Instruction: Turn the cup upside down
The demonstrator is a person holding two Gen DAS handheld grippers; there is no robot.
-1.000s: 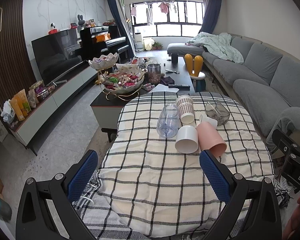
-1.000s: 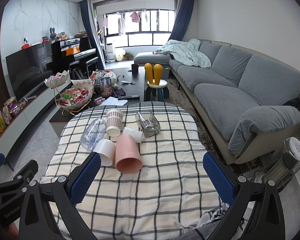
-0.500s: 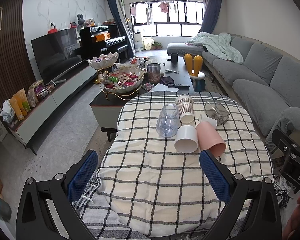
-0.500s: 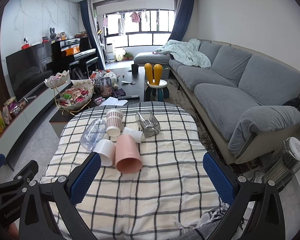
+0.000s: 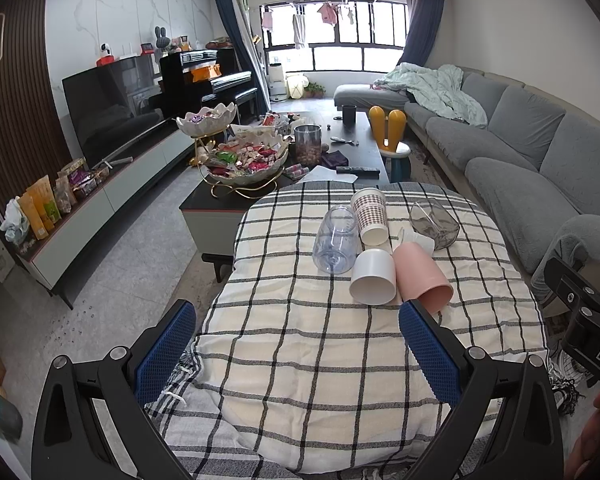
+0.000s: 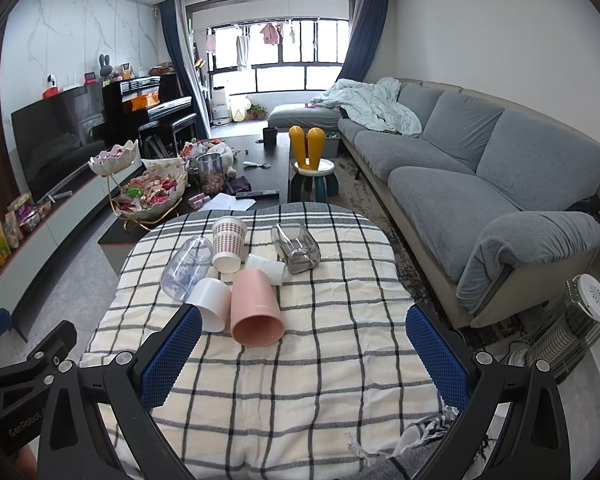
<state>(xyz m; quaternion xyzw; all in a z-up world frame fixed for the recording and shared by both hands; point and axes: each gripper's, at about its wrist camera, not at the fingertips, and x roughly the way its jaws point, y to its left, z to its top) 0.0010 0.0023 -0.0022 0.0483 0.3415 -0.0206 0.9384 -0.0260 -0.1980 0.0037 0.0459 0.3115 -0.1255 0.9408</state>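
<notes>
Both claws spread wide, left (image 5: pixel 298 346) and right (image 6: pixel 304 354), gripping nothing. Pink cup (image 6: pixel 256 308) on its side mid-worktop (image 6: pixel 300 400) (touching white cup (image 6: pixel 210 300)), ahead of both.

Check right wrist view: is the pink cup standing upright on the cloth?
No, the pink cup lies on its side on the checked cloth, open mouth toward the camera, beside the white cup.

Six cups lie clustered on one checked tablecloth (image 6: pixel 300 380): one pink cup (image 6: pixel 255 309), two plain white cups (image 6: pixel 211 302) (image 6: pixel 269 268), one checked paper cup (image 6: pixel 228 243), one clear plastic cup (image 6: pixel 187 263) and one smoky glass cup (image 6: pixel 296 246). Behind stand one two-tier snack bowl (image 6: pixel 152 196) and one grey sofa (image 6: pixel 480 176).
</notes>
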